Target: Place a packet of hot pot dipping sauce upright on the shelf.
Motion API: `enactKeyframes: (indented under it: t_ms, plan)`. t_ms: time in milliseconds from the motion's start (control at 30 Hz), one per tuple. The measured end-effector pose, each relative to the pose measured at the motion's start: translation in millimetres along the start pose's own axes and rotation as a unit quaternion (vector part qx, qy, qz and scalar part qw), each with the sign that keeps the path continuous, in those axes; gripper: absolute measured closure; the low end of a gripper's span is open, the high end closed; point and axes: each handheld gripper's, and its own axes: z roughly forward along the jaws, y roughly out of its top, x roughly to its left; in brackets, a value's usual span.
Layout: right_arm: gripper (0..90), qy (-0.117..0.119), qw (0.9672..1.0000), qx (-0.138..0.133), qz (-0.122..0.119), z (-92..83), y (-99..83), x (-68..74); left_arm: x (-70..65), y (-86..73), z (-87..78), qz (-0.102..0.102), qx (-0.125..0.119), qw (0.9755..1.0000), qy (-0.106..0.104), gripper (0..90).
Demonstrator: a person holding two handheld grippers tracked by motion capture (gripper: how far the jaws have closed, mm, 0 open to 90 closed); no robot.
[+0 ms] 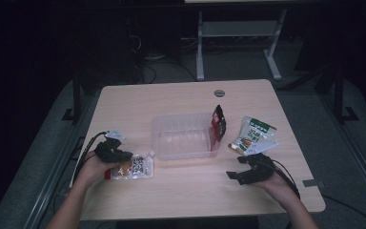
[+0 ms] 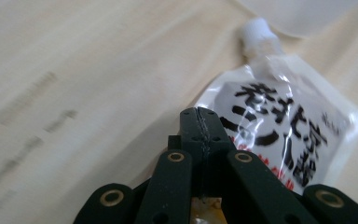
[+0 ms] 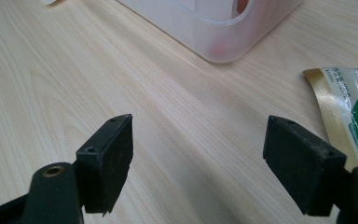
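1. Left tongs (image 2: 199,122): jaws clenched tight together, pinching the bottom edge of a white spouted pouch (image 2: 279,121) w/ black lettering. In the high view, left tongs (image 1: 124,156) sit at the pouch's left end, pouch (image 1: 134,168) flat on the surface.
2. Right tongs (image 3: 198,158): released, jaws wide apart, nothing btw them, bare wood underneath. High view: right tongs (image 1: 238,168) low over the surface, front right.
3. Surface (image 1: 181,102): light wood top, grey round cap near the far edge. Clear plastic tub (image 1: 183,136) in the middle; red packet (image 1: 218,121) propped at its right wall. Green-and-white packet (image 1: 253,136) right of that, just beyond the right tongs; its gold edge (image 3: 328,100) shows beside the right-hand jaw in the right gripper view.
4. Room: dark, grey floor, white desk legs and cables behind.
5. Pouch vs tongs: gripped by left tongs, spout pointing away from them toward the tub's near left corner; well apart from right tongs.
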Motion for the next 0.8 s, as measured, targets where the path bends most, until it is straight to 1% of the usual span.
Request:
enactKeyframes:
  t_ms: [33,133,200,267,300,333,367,400,433,467,500,533,567,600,633,667,700,733,800]
  plan:
    - [23.7,-0.001,1.0,-0.001,-0.001,-0.5,0.1,0.3,-5.2,-3.6,-1.4,-0.001,-0.002,1.0,-0.004,89.7]
    - [23.7,0.0,1.0,-0.001,-0.001,-0.4,0.2,0.4,-8.6,-7.3,-3.7,-0.003,-0.007,1.0,-0.003,89.6]
    - [23.7,0.0,1.0,-0.001,-0.002,0.1,0.4,0.2,-7.2,-9.5,-10.1,-0.005,-0.009,0.9999,0.01,89.6]
    - [23.7,0.0,1.0,0.0,-0.002,0.1,0.8,0.5,-1.9,-12.0,-19.6,-0.014,-0.018,0.9995,0.023,89.6]
    - [23.7,0.0,1.0,-0.002,-0.001,-0.1,0.6,0.6,4.6,-17.2,-28.0,-0.024,-0.022,0.9986,0.043,89.6]
    - [23.7,0.0,1.0,-0.002,-0.001,-0.2,0.5,0.5,4.6,-17.2,-28.0,-0.024,-0.022,0.9986,0.043,89.6]
    - [23.7,0.0,1.0,-0.002,0.001,-0.1,0.2,0.4,10.8,-26.0,-36.3,-0.028,-0.02,0.9975,0.062,89.6]
    - [23.7,0.0,1.0,-0.002,0.001,-0.1,0.2,0.4,10.8,-26.0,-36.3,-0.028,-0.02,0.9975,0.062,89.6]
    - [23.7,0.0,1.0,-0.001,0.002,-0.1,0.1,0.0,16.4,-35.7,-46.0,-0.045,-0.021,0.9955,0.08,89.6]
    - [23.7,-0.001,1.0,-0.002,0.001,-0.1,0.1,-0.2,20.8,-42.1,-51.8,-0.058,-0.024,0.9941,0.089,89.6]
    - [23.7,-0.001,1.0,-0.003,0.0,-0.2,0.1,-0.4,23.2,-46.1,-54.6,-0.064,-0.022,0.9935,0.091,89.6]
    - [23.7,-0.001,1.0,-0.003,0.0,-0.2,0.1,-0.4,23.2,-46.1,-54.6,-0.064,-0.022,0.9935,0.091,89.6]
    - [23.7,-0.001,1.0,-0.002,0.001,-0.6,0.2,0.1,26.9,-56.5,-56.8,-0.076,-0.018,0.993,0.089,89.6]
    - [23.7,-0.001,1.0,-0.001,0.001,-0.5,0.2,0.3,26.9,-56.5,-56.8,-0.076,-0.018,0.993,0.089,89.6]
    - [23.7,-0.001,1.0,-0.001,-0.001,-0.2,0.4,0.3,25.6,-63.9,-54.0,-0.084,-0.013,0.9931,0.081,89.6]
    - [23.7,-0.001,1.0,-0.001,-0.001,-0.2,0.4,0.3,25.6,-63.9,-54.0,-0.084,-0.013,0.9931,0.081,89.6]
    - [23.7,-0.001,1.0,0.0,-0.002,0.4,0.9,0.7,25.8,-66.2,-51.8,-0.087,-0.013,0.994,0.066,89.6]
    - [23.7,-0.001,1.0,0.0,-0.002,0.4,0.9,0.7,25.8,-66.2,-51.8,-0.087,-0.013,0.994,0.066,89.6]
    - [23.7,-0.001,1.0,0.0,-0.003,0.6,1.4,1.4,26.7,-66.0,-49.7,-0.09,-0.013,0.9942,0.057,89.6]
